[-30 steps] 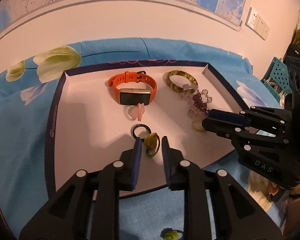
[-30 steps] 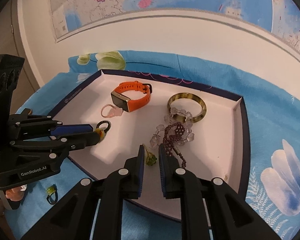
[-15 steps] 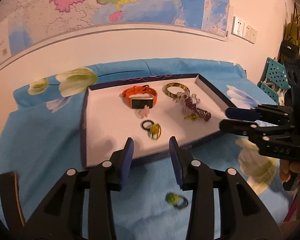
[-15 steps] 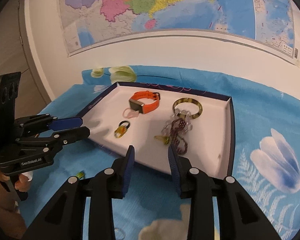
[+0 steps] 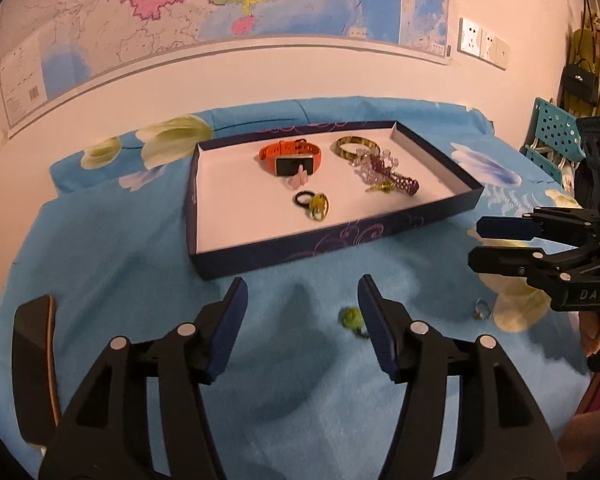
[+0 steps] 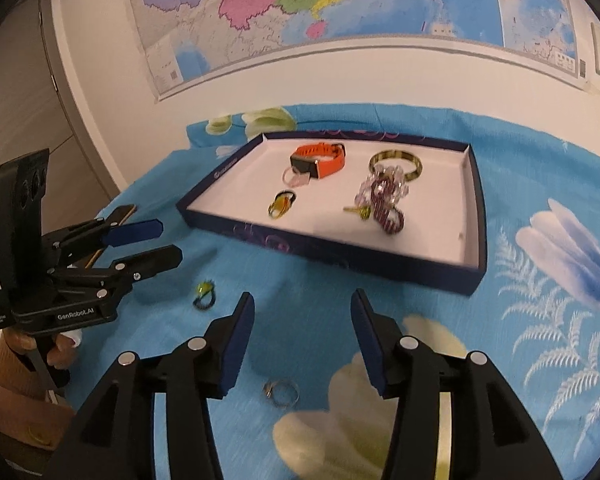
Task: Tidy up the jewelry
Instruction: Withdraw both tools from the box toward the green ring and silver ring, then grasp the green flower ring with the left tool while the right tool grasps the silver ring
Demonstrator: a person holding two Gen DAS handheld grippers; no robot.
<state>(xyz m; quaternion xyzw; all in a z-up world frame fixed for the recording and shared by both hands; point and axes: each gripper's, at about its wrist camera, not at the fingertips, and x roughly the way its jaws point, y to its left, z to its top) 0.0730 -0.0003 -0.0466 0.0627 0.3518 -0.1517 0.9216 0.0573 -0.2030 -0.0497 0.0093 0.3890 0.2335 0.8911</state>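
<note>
**Both hand-held grippers empty, two rings out on the cloth**

So the surface is covered in a soft, fuzzy blue cloth with big pale flower prints. Sitting on it is a shallow rectangular tray, dark navy cardboard walls with a purple swirl print, plain white inside.

Inside the tray, left to right: an orange rubbery-strap watch with a glossy black rectangular face, a small pink translucent ring right against it, a black ring with a yellow piece nearer the front, then a hard mottled olive bangle at the far side, with a clear-bead bracelet draped over it and a dark purple beaded strand curling out nearer. A tiny green-gold ring lies beside that strand.

Left hand-held gripper: jaws have just been opening, now spread well apart with nothing between the blue pads. A little green-stone ring lies on the cloth just beside its right finger, not touching as far as I can tell.

Right hand-held gripper: also just been opening, spread and empty. A thin silver ring sits on the cloth near its left finger.

Both are on the near side of the tray's front wall, with open cloth between them and it.
</note>
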